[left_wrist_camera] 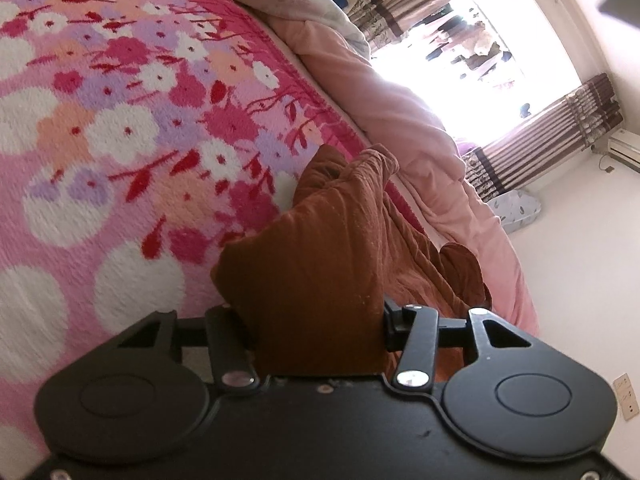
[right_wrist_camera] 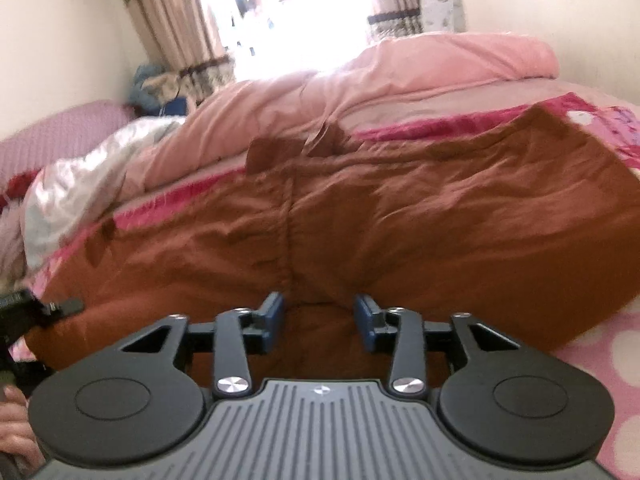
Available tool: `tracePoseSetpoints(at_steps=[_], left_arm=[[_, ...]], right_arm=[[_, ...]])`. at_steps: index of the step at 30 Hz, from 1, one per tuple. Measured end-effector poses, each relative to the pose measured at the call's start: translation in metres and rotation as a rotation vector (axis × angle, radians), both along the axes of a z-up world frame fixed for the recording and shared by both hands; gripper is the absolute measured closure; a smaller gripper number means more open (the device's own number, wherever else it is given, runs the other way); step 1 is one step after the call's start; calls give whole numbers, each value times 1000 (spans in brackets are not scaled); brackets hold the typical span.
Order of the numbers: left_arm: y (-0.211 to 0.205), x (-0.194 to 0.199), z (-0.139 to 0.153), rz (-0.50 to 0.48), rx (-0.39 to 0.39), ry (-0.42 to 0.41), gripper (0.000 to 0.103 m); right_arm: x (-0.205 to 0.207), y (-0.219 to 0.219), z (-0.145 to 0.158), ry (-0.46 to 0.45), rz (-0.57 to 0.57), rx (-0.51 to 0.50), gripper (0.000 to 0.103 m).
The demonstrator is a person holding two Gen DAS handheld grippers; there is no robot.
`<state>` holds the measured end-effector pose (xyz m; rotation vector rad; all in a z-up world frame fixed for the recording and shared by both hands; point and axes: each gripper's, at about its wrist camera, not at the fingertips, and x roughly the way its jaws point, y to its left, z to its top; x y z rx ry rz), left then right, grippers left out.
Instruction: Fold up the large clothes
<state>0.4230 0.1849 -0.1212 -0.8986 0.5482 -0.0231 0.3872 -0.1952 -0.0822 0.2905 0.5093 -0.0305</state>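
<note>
Now brown garment (right_wrist_camera: 400, 216) lies crosswise on bed; L gripper (left_wrist_camera: 316, 320) apparently pinches it, R gripper (right_wrist_camera: 320, 320) half-open, unclamped.

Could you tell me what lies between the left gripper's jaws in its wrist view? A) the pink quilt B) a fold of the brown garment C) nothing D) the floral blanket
B: a thick fold of the brown garment fills the gap of the left gripper, above the floral blanket, with the pink quilt further off.
</note>
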Motion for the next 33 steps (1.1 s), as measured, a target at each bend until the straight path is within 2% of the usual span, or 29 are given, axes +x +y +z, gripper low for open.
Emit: tracePoseSetpoints(at_steps=[4,7,10,15,21,24,27,33], left_arm=[[0,0,-2,-1,5,3,53],[0,0,-3,-7,6,3,52],[0,1,-2,-15,10,-1,52],[-1,-1,10,-41,10,-42,61],[-14,-3,42,-85,4,-121,68],[-30,-3,63,-124,3,-173,72],[-59,1,89,-188,12,-231,74],[-155,20,135,-407,2,-332,78]], right_arm=[[-5,-10,4,-22,-62,-63,55],[6,-16,-9,29,-61,-69,55],[9,-5,-22,22,-60,-153,55],[9,7,-25,7,-76,-228,55],[7,-3,-21,11,-52,-187,55],[-2,-19,-13,-23,-33,-81,55],[-12,-41,-3,-45,-51,17,55],[-40,-95,12,-107,-151,39,55]])
